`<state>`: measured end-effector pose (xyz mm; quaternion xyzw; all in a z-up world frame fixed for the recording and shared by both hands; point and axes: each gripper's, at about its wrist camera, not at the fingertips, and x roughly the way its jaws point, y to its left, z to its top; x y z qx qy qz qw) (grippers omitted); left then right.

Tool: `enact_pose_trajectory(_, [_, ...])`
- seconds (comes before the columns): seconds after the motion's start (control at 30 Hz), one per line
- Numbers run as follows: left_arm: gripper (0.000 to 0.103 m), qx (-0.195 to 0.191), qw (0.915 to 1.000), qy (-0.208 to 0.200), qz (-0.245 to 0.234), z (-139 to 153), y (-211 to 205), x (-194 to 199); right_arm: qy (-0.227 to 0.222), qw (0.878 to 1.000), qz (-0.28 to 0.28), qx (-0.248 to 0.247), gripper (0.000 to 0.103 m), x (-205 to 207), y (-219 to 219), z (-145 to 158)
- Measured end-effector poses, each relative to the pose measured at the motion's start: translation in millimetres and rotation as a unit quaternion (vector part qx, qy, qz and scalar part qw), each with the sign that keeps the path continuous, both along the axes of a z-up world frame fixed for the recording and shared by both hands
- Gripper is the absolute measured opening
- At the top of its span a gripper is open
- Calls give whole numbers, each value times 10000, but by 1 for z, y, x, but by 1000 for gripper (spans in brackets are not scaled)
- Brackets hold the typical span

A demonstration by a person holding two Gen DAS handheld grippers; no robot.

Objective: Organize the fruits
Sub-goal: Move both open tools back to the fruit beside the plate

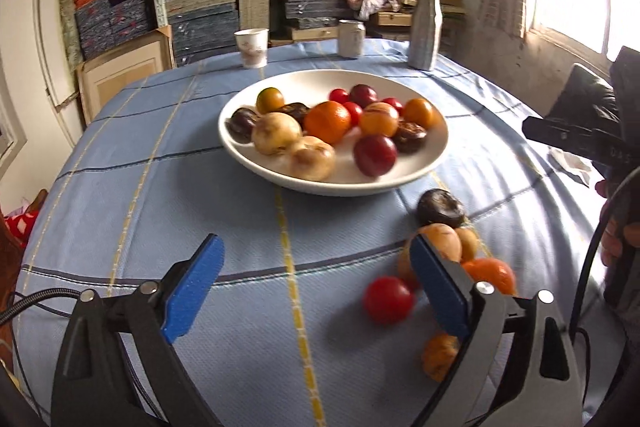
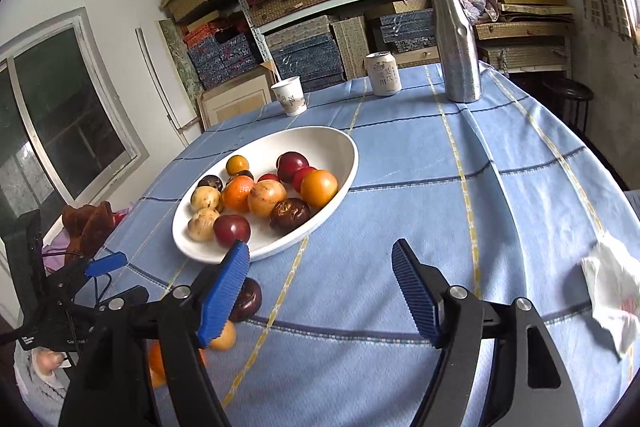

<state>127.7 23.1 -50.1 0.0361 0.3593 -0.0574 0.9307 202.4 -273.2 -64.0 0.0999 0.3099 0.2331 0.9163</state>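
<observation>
A white bowl (image 1: pixel 424 163) sits mid-table holding several fruits: oranges, red plums, yellow and dark ones; it also shows in the right wrist view (image 2: pixel 340 151). Loose fruits lie on the blue cloth near the bowl's front right: a red one (image 1: pixel 387 299), a dark one (image 1: pixel 440 207), an orange one (image 1: pixel 494 273) and tan ones (image 1: pixel 442 241). My left gripper (image 1: pixel 314 287) is open and empty, just left of this pile. My right gripper (image 2: pixel 320 291) is open and empty above the cloth, with the dark fruit (image 2: pixel 247 299) by its left finger.
A paper cup (image 1: pixel 252 47), a drink can (image 1: pixel 351 38) and a steel bottle (image 1: pixel 425 27) stand at the table's far edge. A crumpled tissue (image 2: pixel 612 295) lies at the right. Shelves of boxes stand behind the table. The other gripper shows at the right edge (image 1: pixel 576 135).
</observation>
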Motion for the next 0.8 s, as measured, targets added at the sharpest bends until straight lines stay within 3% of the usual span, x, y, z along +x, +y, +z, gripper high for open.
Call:
enact_pose_trajectory(0.33, [92, 290, 9972, 610, -321, -21, -14, -1, 72, 10000, 9, 21, 75, -1, -1, -3])
enact_pose_trajectory(0.5, [94, 68, 9957, 913, -123, -28, 0, 6, 87, 10000, 17, 22, 76, -2, 1, -3])
enact_pose_trajectory(0.63, [93, 419, 9966, 333, 629, -13, 20, 4, 65, 10000, 16, 49, 77, -4, 3, -2])
enact_pose_trajectory(0.67, [92, 382, 9957, 293, 797, -12, 28, 5, 70, 10000, 12, 64, 77, -3, -1, -3])
enact_pose_trajectory(0.73, [91, -56, 9963, 301, 803, -11, 41, 4, 68, 10000, 24, 58, 77, -2, -1, -3])
enact_pose_trajectory(0.8, [91, -92, 9973, 235, 685, -9, 39, 2, 66, 10000, 39, 44, 77, -3, 0, -3])
